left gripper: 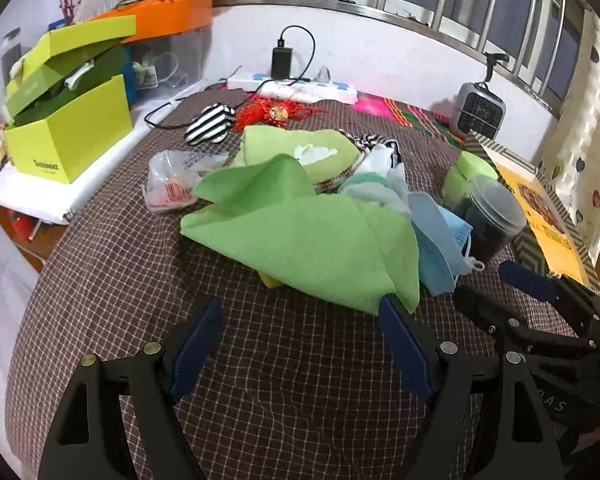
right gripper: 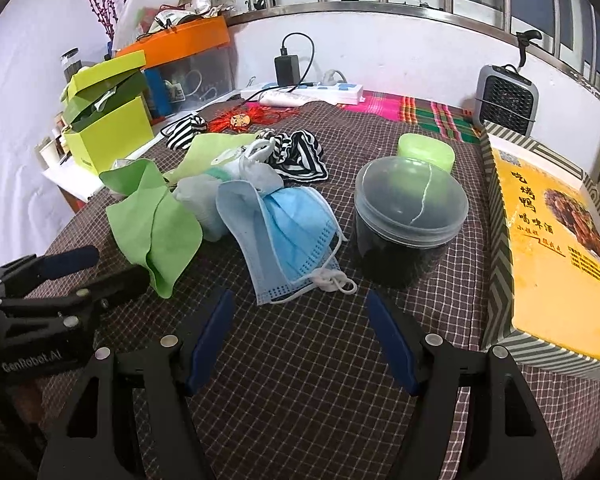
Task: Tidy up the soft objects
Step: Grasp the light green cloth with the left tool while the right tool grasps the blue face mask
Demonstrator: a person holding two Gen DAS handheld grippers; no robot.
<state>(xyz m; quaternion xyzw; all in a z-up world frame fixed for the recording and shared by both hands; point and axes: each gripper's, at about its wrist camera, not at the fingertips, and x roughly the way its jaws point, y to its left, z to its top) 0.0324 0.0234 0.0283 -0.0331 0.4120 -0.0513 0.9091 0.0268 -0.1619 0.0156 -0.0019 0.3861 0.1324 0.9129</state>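
Green cloth (left gripper: 300, 236) and blue face mask (right gripper: 292, 232) heaped on checked worktop (left gripper: 280, 380); left hand-held gripper (left gripper: 300, 312) and right hand-held gripper (right gripper: 300, 300) both spread wide, empty.

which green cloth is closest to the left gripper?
The large green cloth at the front of the pile: its lower corner hangs by the left gripper's right finger. The paler green cloth lies farther back.

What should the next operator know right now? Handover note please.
Left tool: open, empty, just short of the green cloth.
Right tool: open, empty, facing the blue face mask.
Cloth, mask and striped fabric lie in one loose pile on the checked cover, beside the dark lidded jar.
Done: nothing sorted, as far as visible.
Left: separate and arrange every soft item.
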